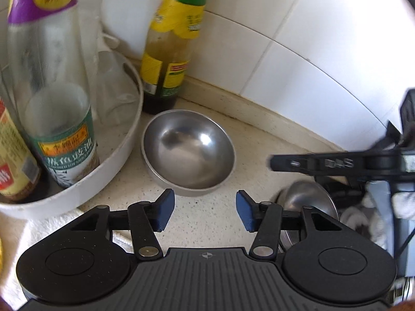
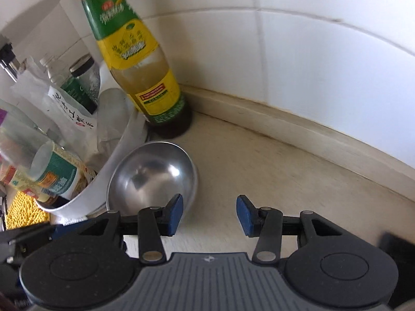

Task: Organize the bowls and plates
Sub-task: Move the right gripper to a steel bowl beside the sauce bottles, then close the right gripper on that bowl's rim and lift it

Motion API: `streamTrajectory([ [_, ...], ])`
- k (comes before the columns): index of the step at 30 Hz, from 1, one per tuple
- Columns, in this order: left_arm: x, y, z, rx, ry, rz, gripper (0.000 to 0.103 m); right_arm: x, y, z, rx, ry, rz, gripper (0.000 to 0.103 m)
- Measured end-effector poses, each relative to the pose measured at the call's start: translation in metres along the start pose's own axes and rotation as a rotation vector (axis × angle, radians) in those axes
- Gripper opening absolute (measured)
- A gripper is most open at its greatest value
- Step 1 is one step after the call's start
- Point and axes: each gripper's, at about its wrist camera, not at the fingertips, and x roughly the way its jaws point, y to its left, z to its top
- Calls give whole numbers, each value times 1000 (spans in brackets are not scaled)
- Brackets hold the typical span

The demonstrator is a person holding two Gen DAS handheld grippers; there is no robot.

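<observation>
Both wrist cameras look steeply down past their own fingers, close to the counter; shared ahead: steel bowl, green-yellow bottle, tiled wall.

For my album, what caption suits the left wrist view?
Open left gripper poised before an empty steel bowl beside a white tray of sauce bottles.

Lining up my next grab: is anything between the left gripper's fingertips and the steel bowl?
No. In the left wrist view only bare speckled countertop separates the left gripper from the steel bowl.

Glossy steel bowl; speckled matt countertop
</observation>
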Motion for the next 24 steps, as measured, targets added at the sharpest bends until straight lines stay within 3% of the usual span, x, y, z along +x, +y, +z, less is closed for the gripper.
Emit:
streamTrajectory([
  [8,25,12,4,-150,-25,94,68,50,10,12,-61,70,16,47],
  [9,28,13,4,-157,-27,98,68,53,11,11,-65,82,24,46],
  [11,35,13,6,-169,-28,108,66,60,14,8,-73,113,43,33],
  [13,41,12,7,-166,-29,130,67,60,16,4,-95,114,46,33],
  [17,47,12,5,-139,-25,152,59,48,6,-5,-101,155,39,32],
  [24,41,3,-4,-54,16,56,55,29,-27,-5,-34,141,-12,31],
])
